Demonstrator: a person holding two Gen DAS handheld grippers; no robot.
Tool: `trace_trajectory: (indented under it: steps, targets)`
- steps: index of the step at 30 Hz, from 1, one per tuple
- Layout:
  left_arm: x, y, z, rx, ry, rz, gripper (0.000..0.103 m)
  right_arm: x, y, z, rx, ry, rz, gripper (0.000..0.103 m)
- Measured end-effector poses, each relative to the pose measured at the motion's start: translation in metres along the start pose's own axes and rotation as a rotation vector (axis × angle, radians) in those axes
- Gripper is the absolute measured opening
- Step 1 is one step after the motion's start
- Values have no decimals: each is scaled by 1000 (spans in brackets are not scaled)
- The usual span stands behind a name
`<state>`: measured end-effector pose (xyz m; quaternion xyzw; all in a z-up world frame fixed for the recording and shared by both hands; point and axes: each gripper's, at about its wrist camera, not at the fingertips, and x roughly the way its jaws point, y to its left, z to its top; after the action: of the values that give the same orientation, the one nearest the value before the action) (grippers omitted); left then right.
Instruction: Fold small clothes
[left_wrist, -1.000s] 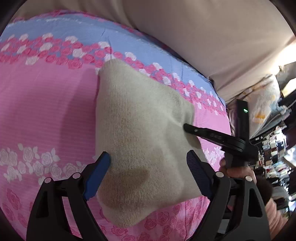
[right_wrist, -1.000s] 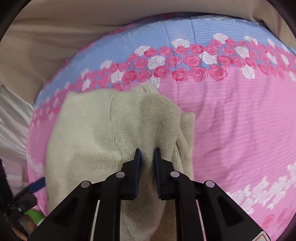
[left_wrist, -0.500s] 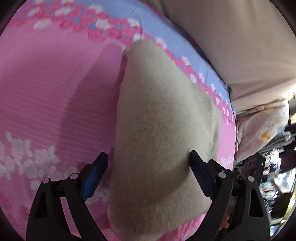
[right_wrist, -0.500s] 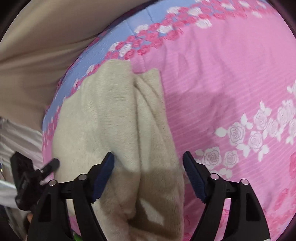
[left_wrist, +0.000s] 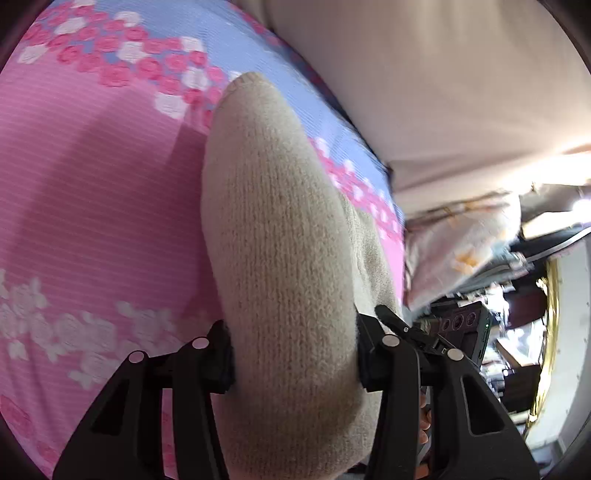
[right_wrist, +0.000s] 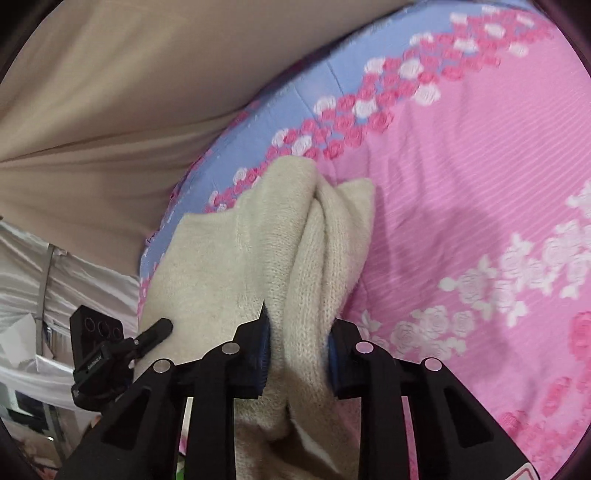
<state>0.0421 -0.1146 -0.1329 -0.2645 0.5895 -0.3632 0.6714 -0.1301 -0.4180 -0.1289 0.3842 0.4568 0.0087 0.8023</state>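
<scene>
Beige knit garment (left_wrist: 280, 266) on pink floral bedsheet (left_wrist: 92, 206), pinched in both just-closed claws: left claw (left_wrist: 295, 360), right claw (right_wrist: 299, 354).

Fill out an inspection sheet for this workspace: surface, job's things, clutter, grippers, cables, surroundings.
Surface: pink bedspread with rose print and a blue band along the far edge.
Job's things: one beige knit garment, bunched into thick folds and lying on the bedspread.
Clutter: nothing seen on the bedspread apart from the garment.
Grippers: left hand-held gripper has just been closing and now pinches a wide roll of the garment; right hand-held gripper has just been closing and now pinches a narrower fold.
Cables: nothing seen.
Surroundings: beige fabric behind the bed; a printed pillow and blurred household items beside it.
</scene>
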Motion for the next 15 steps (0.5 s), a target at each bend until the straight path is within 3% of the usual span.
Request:
trace_trajectory:
  steps: [2,4,6,9,11,12,13,15]
  targets:
    - [18,4,-9,4,31,24,52,5,-16,-5,-11,29,-61,26]
    - [45,23,-18,-38,82,120,56,24,-34,-12,3,88,-141,32]
    - [57,36,-22,-68,59,176,71,35,-47,-19,32,78,-125,43]
    - [57,35,-27,-61,29,163,79,38,-54,-21,84,59,-115,61]
    - [61,32,-28,-51,37,175,85,44,-59,-25,126,76,-56,60]
    - [65,29,-27,-43,40,186,83,44,-61,-25,136,71,-41,54]
    - [66,23,-24,-28,52,180,70,42,-60,-23,140,61,-33,42]
    - [69,10,-21,8,61,201,57,29,-53,-20,130,35,-36,33]
